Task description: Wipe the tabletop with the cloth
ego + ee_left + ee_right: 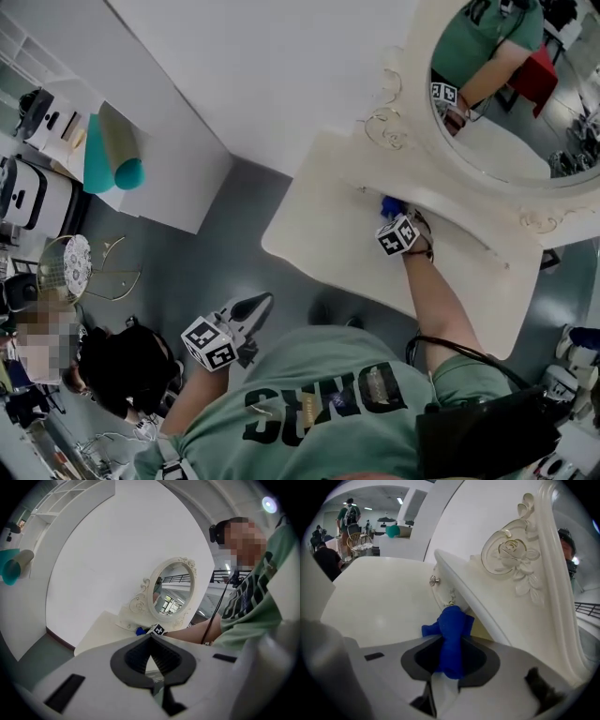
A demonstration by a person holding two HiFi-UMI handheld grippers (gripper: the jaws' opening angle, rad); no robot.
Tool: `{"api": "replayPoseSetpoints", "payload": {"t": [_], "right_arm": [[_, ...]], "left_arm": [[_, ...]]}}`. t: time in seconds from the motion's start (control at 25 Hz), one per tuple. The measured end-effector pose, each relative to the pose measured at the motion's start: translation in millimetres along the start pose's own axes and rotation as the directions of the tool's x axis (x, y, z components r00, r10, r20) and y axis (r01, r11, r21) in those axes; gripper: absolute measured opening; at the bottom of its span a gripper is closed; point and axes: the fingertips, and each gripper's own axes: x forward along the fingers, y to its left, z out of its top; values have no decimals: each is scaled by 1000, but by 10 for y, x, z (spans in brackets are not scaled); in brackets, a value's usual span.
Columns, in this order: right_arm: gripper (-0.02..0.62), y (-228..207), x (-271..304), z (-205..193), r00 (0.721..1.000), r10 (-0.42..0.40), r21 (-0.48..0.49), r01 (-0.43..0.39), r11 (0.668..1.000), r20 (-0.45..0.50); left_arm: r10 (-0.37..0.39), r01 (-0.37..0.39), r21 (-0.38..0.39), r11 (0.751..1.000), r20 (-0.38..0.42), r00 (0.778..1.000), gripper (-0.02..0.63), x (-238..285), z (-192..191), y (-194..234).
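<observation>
Wiping step: the right gripper [450, 656] has its fingers clenched on the cloth [452, 629], pressed to the tabletop [379, 602] at the mirror's [506, 103] base. The next move is probably a sweep away from the mirror. The left gripper [151, 654] is closed and empty, far from the mirror.

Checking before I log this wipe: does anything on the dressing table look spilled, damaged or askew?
Nothing stands out. The dressing table shows no spill or damage; the blue cloth is merely bunched in the right tool against the mirror base.
</observation>
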Motion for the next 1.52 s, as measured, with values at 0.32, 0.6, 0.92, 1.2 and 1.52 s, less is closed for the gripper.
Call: {"api": "replayPoseSetpoints", "payload": {"t": [0.32,0.6,0.92,1.2,1.52], "right_arm": [[98,727,-431,-52,987,142,-122,-150,981,-68],[100,2264,-1507,-481,895,438,-175,-447,877,-90],[103,1528,-1324,-446,940,341,51,-341,939,14],[103,-201,-455,-638,995,62,238,-41,971,-83],[103,-291,-148,-598,992,38,155,-19,988,-122]], "left_arm": [[-128,128,-11,992,-21,992,2,108,247,471],[-275,275,-6,962,-41,961,1,409,382,518],[-309,309,2,951,-48,950,1,456,401,459],[-200,200,-7,980,-45,979,2,255,287,445],[-96,95,-42,995,-23,995,2,16,114,398]]}}
